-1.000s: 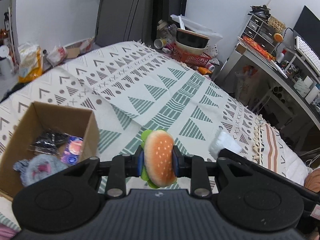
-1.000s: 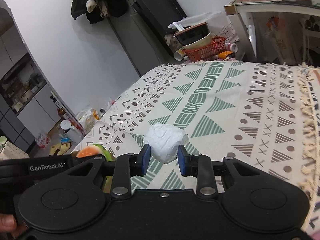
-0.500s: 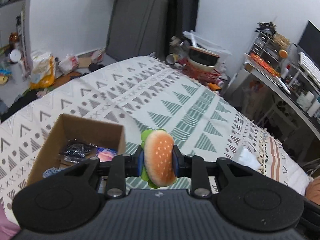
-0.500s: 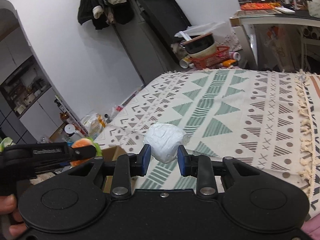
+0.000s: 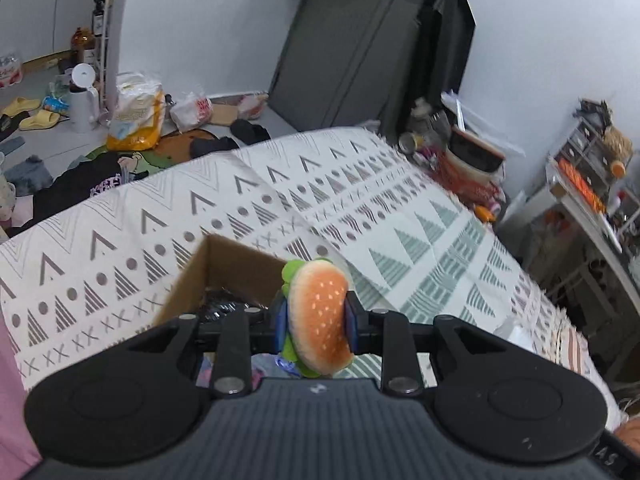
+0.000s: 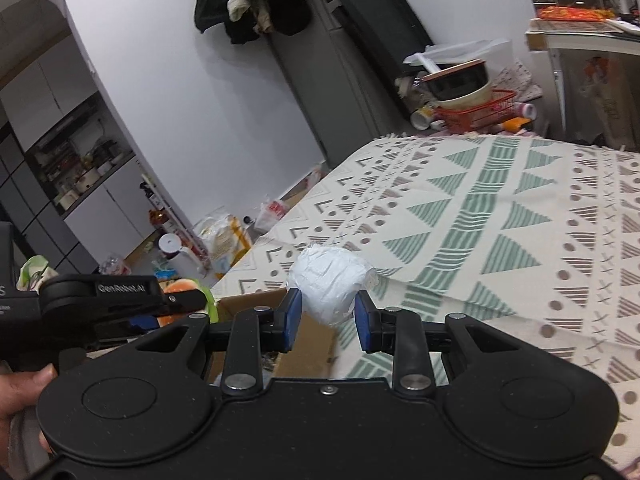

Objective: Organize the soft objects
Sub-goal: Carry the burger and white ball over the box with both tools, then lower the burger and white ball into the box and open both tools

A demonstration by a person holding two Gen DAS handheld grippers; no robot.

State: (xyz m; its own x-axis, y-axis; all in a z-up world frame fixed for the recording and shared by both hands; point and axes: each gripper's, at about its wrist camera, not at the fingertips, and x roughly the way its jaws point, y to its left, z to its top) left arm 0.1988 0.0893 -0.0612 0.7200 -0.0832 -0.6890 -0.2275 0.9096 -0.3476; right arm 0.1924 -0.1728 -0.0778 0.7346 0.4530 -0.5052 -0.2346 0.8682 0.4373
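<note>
both grippers are swinging toward the cardboard box (image 5: 224,268), left gripper (image 5: 316,320) jaws clenching the plush burger (image 5: 318,312), right gripper (image 6: 326,320) jaws clenching the white ball (image 6: 330,284); each is needing to be centred above the box before letting go.

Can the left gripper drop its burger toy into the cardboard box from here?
Probably yes. The left gripper, shut on the burger plush, hangs by the cardboard box, whose top is open. Nothing blocks it, though it looks nearer the right wall than the middle.

A bed (image 5: 420,216) under a patterned blanket (image 6: 500,208) carries an open cardboard box (image 5: 224,264).
</note>
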